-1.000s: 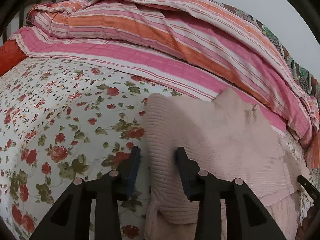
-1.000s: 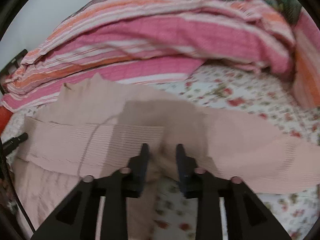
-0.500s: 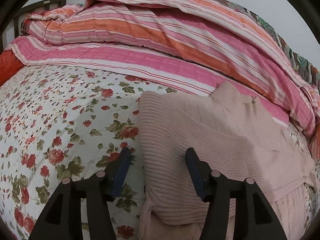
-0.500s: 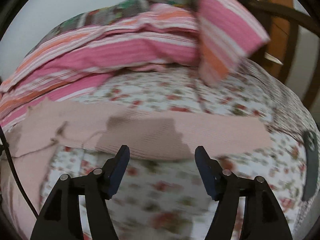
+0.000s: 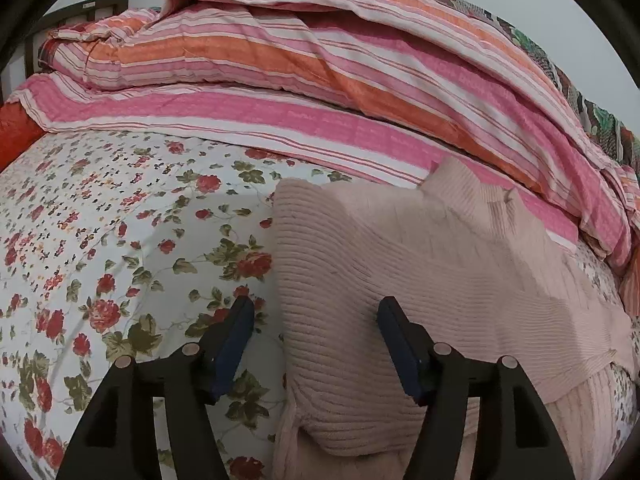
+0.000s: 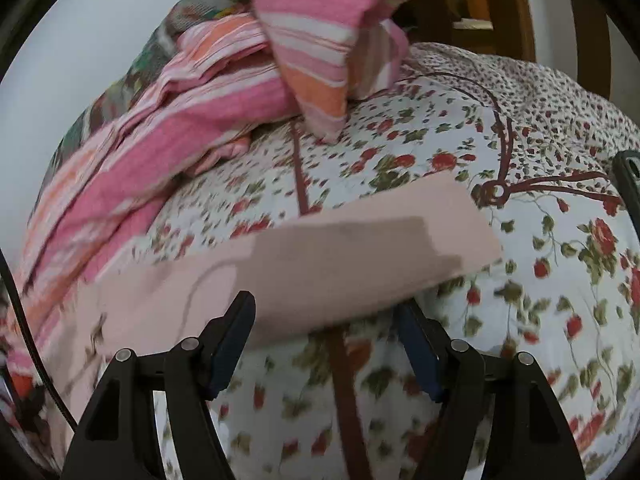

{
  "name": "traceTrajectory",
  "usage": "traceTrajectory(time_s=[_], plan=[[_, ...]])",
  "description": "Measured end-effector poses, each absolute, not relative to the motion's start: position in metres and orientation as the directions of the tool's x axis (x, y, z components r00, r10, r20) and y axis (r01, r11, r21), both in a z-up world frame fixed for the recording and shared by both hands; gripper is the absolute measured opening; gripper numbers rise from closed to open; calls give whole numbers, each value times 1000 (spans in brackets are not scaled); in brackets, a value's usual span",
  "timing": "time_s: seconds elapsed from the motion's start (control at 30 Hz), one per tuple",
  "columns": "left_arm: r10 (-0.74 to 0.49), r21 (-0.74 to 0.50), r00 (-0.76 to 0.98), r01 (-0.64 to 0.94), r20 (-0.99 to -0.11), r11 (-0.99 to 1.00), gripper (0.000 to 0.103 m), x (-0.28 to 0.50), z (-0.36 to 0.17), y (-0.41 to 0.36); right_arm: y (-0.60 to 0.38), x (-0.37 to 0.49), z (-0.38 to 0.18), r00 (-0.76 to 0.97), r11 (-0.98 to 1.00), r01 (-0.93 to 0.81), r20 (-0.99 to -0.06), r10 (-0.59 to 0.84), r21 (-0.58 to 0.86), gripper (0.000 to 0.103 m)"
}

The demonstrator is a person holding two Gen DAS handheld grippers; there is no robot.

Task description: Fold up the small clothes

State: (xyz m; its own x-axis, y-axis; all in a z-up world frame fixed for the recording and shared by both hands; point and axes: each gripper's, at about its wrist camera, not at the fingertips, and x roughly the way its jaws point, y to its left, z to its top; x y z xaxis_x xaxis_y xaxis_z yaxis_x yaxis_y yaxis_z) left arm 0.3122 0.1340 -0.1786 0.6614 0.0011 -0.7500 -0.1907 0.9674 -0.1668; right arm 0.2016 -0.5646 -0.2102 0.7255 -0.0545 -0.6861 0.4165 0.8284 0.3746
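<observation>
Pink ribbed sweater (image 5: 432,280) is lying partly folded on a floral sheet (image 5: 120,240), with both grippers hanging open above it and holding nothing.

Left gripper (image 5: 314,320) is hovering over the sweater's folded left edge, jaws spread wide; right gripper (image 6: 326,320) is hovering over the outstretched sleeve (image 6: 360,248), jaws equally wide; the next fold is likely the sleeve, so pinching it near the cuff and carrying it flat across the body should be keeping the knit from bunching; a striped quilt (image 5: 320,80) is lying heaped just behind and touching the collar, crowding that side; a dark cable (image 6: 24,340) is hanging at the right view's left edge.
</observation>
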Motion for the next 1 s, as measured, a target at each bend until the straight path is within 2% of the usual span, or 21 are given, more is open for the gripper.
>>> traceTrajectory(time_s=[0.03, 0.1, 0.13, 0.17, 0.33, 0.43, 0.53, 0.67, 0.83, 1.0], plan=[[2, -163, 661, -189, -751, 968, 65, 312, -179, 133, -567, 205, -210, 727, 822, 424, -685, -58, 381, 70], [7, -153, 659, -186, -752, 971, 66, 313, -179, 132, -570, 211, -209, 715, 817, 459, -691, -106, 349, 51], [7, -154, 660, -185, -751, 971, 67, 313, -179, 132, -571, 215, -208, 696, 819, 487, -702, -153, 304, 19], [4, -158, 660, -186, -751, 970, 67, 313, -179, 131, -571, 217, -207, 690, 823, 489, -705, -161, 291, 6], [-34, -201, 668, -174, -744, 964, 67, 311, -177, 133, -564, 212, -191, 715, 831, 497, -661, -228, 250, 6], [-89, -265, 683, -158, -725, 951, 71, 306, -173, 141, -547, 211, -166, 742, 844, 487, -615, -266, 223, 6], [-134, -341, 704, -162, -697, 926, 77, 296, -168, 156, -521, 213, -138, 766, 872, 461, -569, -297, 165, 6], [-133, -380, 724, -189, -677, 905, 77, 284, -161, 177, -455, 227, -92, 812, 922, 386, -487, -321, 37, 6], [-89, -375, 740, -229, -666, 898, 77, 272, -154, 203, -358, 253, -59, 861, 967, 252, -446, -244, -42, 6], [-103, -419, 743, -252, -661, 872, 77, 263, -151, 228, -228, 286, -48, 888, 996, 59, -453, -82, -64, 6]])
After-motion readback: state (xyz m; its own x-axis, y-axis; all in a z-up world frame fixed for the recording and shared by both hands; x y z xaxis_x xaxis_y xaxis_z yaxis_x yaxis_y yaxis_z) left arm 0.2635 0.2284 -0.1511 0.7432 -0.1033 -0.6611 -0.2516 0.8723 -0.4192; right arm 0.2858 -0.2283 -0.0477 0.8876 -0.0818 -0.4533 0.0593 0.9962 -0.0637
